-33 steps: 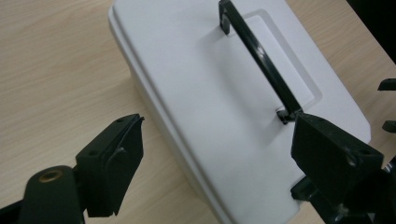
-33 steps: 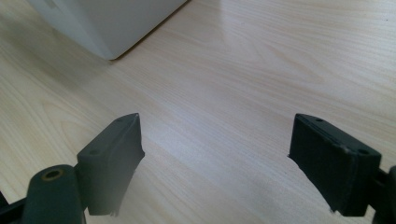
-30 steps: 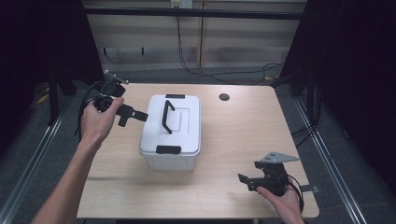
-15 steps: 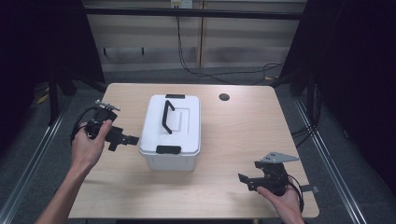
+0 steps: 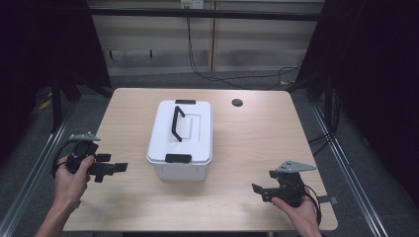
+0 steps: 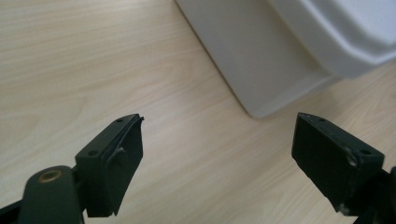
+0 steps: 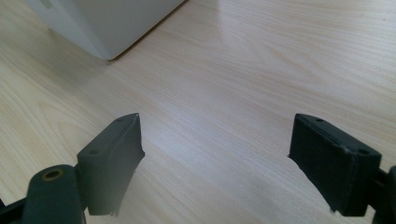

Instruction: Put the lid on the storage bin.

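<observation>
Fingers (image 6: 112,163) of our left gripper (image 5: 109,168) stand wide apart and hold nothing; we see the white lidded box (image 5: 181,138) just ahead of them to the right, not touching. Our right gripper (image 5: 261,190) is also spread wide and empty, well apart from the box, near the table's (image 5: 257,143) front right corner. We read no writing on the box, whose lid is closed under a black handle (image 5: 175,123)

From above the near edge we look forward and down across the whole wooden table (image 5: 247,148). Our two gripper cameras sit low and close over its surface, facing inward; both catch lower corners of the white lidded box (image 6: 261,56) (image 7: 107,23).
</observation>
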`<state>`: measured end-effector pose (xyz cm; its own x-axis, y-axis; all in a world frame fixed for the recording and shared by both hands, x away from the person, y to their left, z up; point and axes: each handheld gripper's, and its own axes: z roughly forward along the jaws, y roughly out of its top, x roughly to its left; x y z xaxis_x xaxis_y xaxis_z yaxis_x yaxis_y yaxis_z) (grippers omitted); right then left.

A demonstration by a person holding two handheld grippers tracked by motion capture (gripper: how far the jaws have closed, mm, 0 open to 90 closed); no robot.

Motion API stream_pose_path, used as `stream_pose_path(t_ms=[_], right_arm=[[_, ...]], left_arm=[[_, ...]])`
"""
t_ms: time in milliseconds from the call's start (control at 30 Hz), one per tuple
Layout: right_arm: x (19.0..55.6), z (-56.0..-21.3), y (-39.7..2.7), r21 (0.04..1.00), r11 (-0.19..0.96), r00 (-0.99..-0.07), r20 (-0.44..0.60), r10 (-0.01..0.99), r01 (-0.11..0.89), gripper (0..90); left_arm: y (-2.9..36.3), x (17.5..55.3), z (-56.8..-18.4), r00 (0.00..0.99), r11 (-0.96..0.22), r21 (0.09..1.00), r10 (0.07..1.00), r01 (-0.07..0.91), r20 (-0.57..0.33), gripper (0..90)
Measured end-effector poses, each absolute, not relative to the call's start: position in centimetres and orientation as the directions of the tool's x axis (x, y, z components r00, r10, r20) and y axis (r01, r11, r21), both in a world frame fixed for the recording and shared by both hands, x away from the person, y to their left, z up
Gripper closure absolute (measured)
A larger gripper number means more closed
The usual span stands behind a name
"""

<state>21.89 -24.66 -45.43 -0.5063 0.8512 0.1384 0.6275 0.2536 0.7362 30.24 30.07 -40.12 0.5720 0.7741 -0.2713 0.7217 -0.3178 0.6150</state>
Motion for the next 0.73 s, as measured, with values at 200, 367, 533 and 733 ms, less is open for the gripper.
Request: stream_pose_path(t_ms=[200,367,533,733], right_arm=[[21.9,-45.4,-24.7,0.734,0.248,-0.5,0.141,0.855,0.632,16.3],[21.8,-45.4,-24.7,0.736,0.248,-0.501,0.14,0.854,0.63,16.4],[21.9,-45.5,-24.6,0.737,0.261,-0.51,0.13,0.85,0.624,17.1],[22.0,-45.5,-24.7,0.745,0.246,-0.487,0.121,0.865,0.62,17.7]], left_arm=[[30.3,28.7,-41.2,0.577,-0.327,0.624,0.778,0.709,-0.248,16.5],[29.9,27.8,-42.4,0.581,-0.362,0.61,0.788,0.705,-0.204,16.1],[29.4,26.7,-44.3,0.594,-0.414,0.582,0.79,0.7,-0.152,16.4],[29.4,26.8,-45.5,0.591,-0.42,0.56,0.791,0.714,-0.159,16.5]])
